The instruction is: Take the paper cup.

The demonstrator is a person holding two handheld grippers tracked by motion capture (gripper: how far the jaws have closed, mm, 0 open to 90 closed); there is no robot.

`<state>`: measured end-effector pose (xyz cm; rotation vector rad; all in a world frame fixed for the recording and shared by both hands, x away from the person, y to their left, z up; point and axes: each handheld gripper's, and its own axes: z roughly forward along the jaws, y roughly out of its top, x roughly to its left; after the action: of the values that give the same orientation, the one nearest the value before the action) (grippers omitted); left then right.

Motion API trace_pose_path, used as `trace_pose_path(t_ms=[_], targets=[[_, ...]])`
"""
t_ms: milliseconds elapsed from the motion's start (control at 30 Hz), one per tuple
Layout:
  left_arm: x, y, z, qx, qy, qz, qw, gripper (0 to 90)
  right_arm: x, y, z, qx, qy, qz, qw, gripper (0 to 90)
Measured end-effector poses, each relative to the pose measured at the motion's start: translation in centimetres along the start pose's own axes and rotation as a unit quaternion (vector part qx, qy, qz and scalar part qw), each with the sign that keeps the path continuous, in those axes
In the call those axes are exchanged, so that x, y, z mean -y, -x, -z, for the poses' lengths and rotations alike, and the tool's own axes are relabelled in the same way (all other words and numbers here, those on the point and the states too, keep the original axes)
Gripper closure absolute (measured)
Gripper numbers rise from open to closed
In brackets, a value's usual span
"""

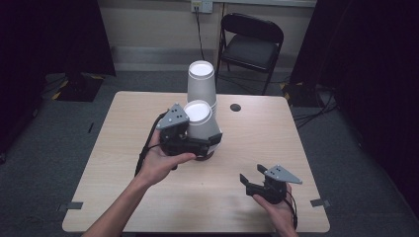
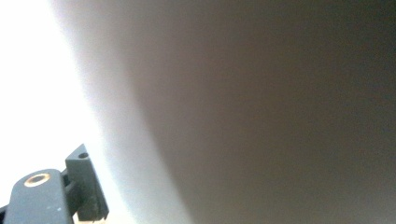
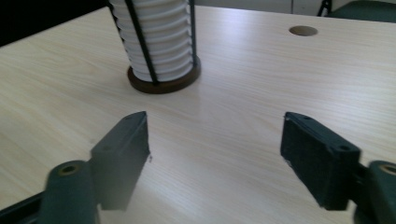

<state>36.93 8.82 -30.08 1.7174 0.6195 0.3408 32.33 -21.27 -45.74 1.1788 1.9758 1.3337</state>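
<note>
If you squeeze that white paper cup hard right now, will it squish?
Probably yes. The paper cup in the left gripper looks thin-walled and hollow, so it would likely dent under a hard squeeze. It seems light, since it is carried upside down with ease. Its smooth, tapered side might also slip.

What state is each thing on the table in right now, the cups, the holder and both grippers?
Left gripper: fingers around the near cup, which looks held.
Near cup: upside down, tilted, low over the table.
Cup stack: upside down, nested, upright in the holder.
Holder: standing on the table, loaded.
Right gripper: fingers open, nothing between them.
Folding chair: unfolded, unoccupied.
</note>
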Motion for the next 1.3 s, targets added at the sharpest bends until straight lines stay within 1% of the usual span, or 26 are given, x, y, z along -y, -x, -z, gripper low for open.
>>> trace_pose_path(t_ms=[67,100,133,167,233,300,367,433,500,533,567,633,700,733,800,833,867,900,933,967,1000,1033,1100,1167,1233,1300], targets=[[0.5,0.1,-0.1,-0.002,-0.003,0.005,1.0000,12.5,0.0,-0.2,-0.1,-0.010,0.002,0.000,0.9999,27.6],[0.8,0.0,-0.1,0.001,-0.004,0.010,0.9999,12.5,0.0,-0.3,-0.2,-0.016,0.002,0.000,0.9999,27.6],[1.2,-0.1,-0.3,-0.003,-0.006,0.016,0.9999,12.5,0.0,-0.4,-0.2,-0.021,0.003,-0.001,0.9998,28.0],[1.3,-0.1,-0.3,-0.004,-0.006,0.017,0.9998,12.5,0.0,-0.5,-0.3,-0.026,0.004,0.001,0.9997,28.1],[1.9,-0.2,-0.6,-0.003,-0.012,0.026,0.9996,12.5,-0.1,-0.7,-0.3,-0.030,0.006,-0.003,0.9995,28.1],[2.6,-0.2,-0.9,0.003,-0.019,0.040,0.9990,12.5,-0.1,-0.8,-0.3,-0.034,0.007,-0.002,0.9994,28.8],[3.3,-0.1,-1.1,0.005,-0.021,0.043,0.9988,12.6,-0.1,-0.9,-0.4,-0.037,0.011,-0.001,0.9993,28.8],[4.2,0.0,-1.5,0.006,-0.029,0.054,0.9981,12.6,-0.1,-1.0,-0.4,-0.041,0.016,0.001,0.9990,29.1],[5.1,0.0,-1.8,0.008,-0.037,0.060,0.9975,12.6,-0.2,-1.2,-0.4,-0.046,0.019,0.003,0.9988,29.3],[5.5,0.1,-1.9,0.011,-0.044,0.068,0.9967,12.6,-0.2,-1.3,-0.5,-0.047,0.021,0.003,0.9987,29.4],[5.8,0.1,-2.0,0.011,-0.047,0.070,0.9964,12.7,-0.2,-1.5,-0.5,-0.050,0.023,0.004,0.9985,29.3],[6.5,0.2,-2.1,0.005,-0.051,0.077,0.9957,12.7,-0.3,-1.8,-0.5,-0.054,0.027,0.006,0.9982,29.3],[6.9,0.1,-2.1,0.007,-0.062,0.083,0.9946,12.7,-0.4,-2.1,-0.5,-0.059,0.028,0.010,0.9978,29.3],[6.9,0.1,-2.1,0.008,-0.064,0.082,0.9945,12.7,-0.4,-2.2,-0.5,-0.061,0.029,0.010,0.9977,29.3],[7.2,0.1,-2.0,0.008,-0.062,0.091,0.9938,12.8,-0.5,-2.5,-0.5,-0.064,0.029,0.010,0.9975,28.5],[7.3,0.1,-2.0,0.009,-0.065,0.092,0.9936,12.8,-0.5,-2.6,-0.6,-0.066,0.028,0.009,0.9974,28.5],[7.5,0.1,-2.1,0.011,-0.069,0.097,0.9929,12.8,-0.6,-2.6,-0.6,-0.070,0.027,0.006,0.9972,28.5],[7.8,0.0,-2.2,0.012,-0.066,0.107,0.9919,12.8,-0.6,-2.7,-0.6,-0.071,0.028,0.007,0.9970,28.5],[8.1,0.0,-2.3,0.016,-0.069,0.116,0.9907,12.8,-0.7,-2.8,-0.5,-0.067,0.028,0.010,0.9973,28.5],[8.4,0.0,-2.4,0.016,-0.071,0.123,0.9898,12.8,-0.7,-2.9,-0.5,-0.067,0.029,0.010,0.9973,28.1],[8.6,0.0,-2.4,0.014,-0.073,0.123,0.9896,12.8,-0.7,-3.0,-0.5,-0.069,0.028,0.010,0.9972,28.2],[9.0,0.0,-2.6,0.013,-0.074,0.131,0.9885,12.8,-0.8,-3.1,-0.5,-0.069,0.028,0.013,0.9971,28.2],[9.3,0.0,-2.7,0.016,-0.079,0.135,0.9876,12.8,-0.9,-3.3,-0.3,-0.073,0.032,0.015,0.9967,28.7],[9.6,0.0,-2.9,0.018,-0.080,0.147,0.9857,12.8,-1.0,-3.6,-0.3,-0.078,0.032,0.019,0.9962,29.8],[9.9,-0.1,-3.2,0.017,-0.087,0.168,0.9819,12.8,-1.0,-3.7,-0.3,-0.082,0.031,0.020,0.9959,30.0],[10.0,-0.2,-3.3,0.019,-0.088,0.180,0.9795,12.8,-1.0,-3.9,-0.3,-0.085,0.031,0.024,0.9956,31.1]])
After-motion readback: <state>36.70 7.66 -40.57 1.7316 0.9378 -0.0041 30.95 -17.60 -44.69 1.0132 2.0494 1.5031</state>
